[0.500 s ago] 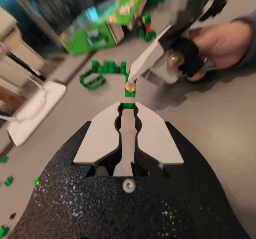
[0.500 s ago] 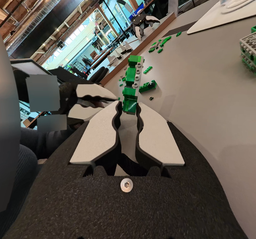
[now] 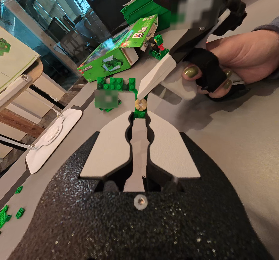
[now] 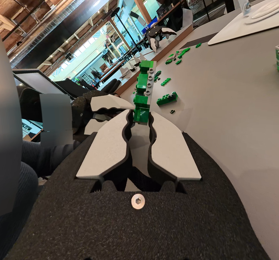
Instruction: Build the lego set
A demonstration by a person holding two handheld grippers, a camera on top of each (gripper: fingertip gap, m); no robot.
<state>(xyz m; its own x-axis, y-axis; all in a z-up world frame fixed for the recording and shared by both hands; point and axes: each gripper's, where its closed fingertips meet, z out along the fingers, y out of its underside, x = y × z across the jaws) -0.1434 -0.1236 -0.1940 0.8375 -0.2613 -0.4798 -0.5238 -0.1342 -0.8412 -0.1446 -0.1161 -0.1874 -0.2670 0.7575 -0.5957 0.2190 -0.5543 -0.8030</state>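
Grey table [image 3: 226, 147]: both grippers, left [image 3: 140, 114] and right [image 4: 141, 114], clamp the green lego assembly [image 4: 143, 90]

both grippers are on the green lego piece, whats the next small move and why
Probably press the tan round stud down firmly. The left gripper clamps the near end of the green lego piece, and the right gripper grips it just beyond the stud, so the piece looks braced for a push.

— Inspector: Count of grippers?
— Assistant: Two white-fingered black grippers, the left gripper [image 3: 140, 114] and the right gripper [image 4: 141, 114].
— Inspector: Boxes?
— Assistant: One green cardboard set box [image 3: 114, 55]; one round tan stud piece [image 3: 141, 104].
— Inspector: Loose parts?
— Assistant: Four small green bricks [image 3: 19, 212] at the left edge; others too small to count.
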